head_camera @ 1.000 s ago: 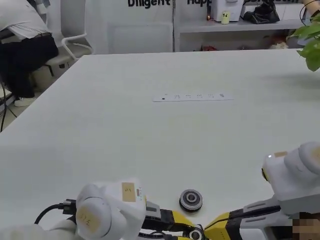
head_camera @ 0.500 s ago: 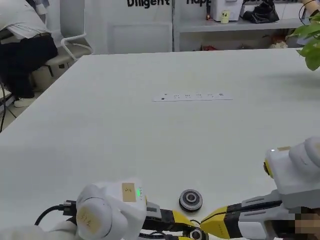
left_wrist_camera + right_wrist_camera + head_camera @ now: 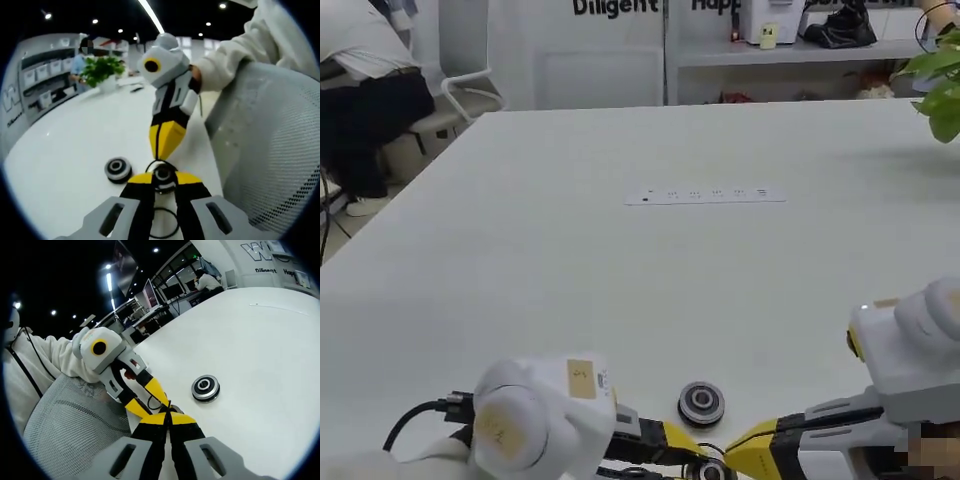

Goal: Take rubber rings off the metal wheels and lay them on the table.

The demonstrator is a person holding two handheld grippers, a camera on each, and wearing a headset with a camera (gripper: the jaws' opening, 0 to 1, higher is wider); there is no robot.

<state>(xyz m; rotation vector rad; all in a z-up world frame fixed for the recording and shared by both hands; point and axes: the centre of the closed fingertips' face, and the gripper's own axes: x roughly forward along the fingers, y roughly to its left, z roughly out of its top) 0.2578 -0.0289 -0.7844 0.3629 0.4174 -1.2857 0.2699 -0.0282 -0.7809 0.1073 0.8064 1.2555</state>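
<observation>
My left gripper (image 3: 163, 179) is shut on a small metal wheel (image 3: 163, 175), held just above the white table (image 3: 620, 280) at its near edge. My right gripper (image 3: 161, 150) comes in opposite it, its yellow jaws pinched shut on the thin black rubber ring (image 3: 161, 163) at the wheel's rim. In the head view the left gripper (image 3: 685, 452) and the right gripper (image 3: 735, 462) meet at the bottom edge. A second wheel (image 3: 702, 401) with its ring on lies flat just beyond them, the same wheel (image 3: 205, 387) (image 3: 118, 169). A loose black ring (image 3: 163, 223) lies below the left jaws.
A white power strip (image 3: 705, 194) lies mid-table. A potted plant (image 3: 940, 75) overhangs the far right corner. A person (image 3: 365, 90) and a chair (image 3: 470, 90) are at the far left. A mesh chair back (image 3: 270, 150) is close behind the grippers.
Both grippers have sunk slightly toward the picture's bottom edge and stay joined at the held wheel. The wheel on the table has not moved.
</observation>
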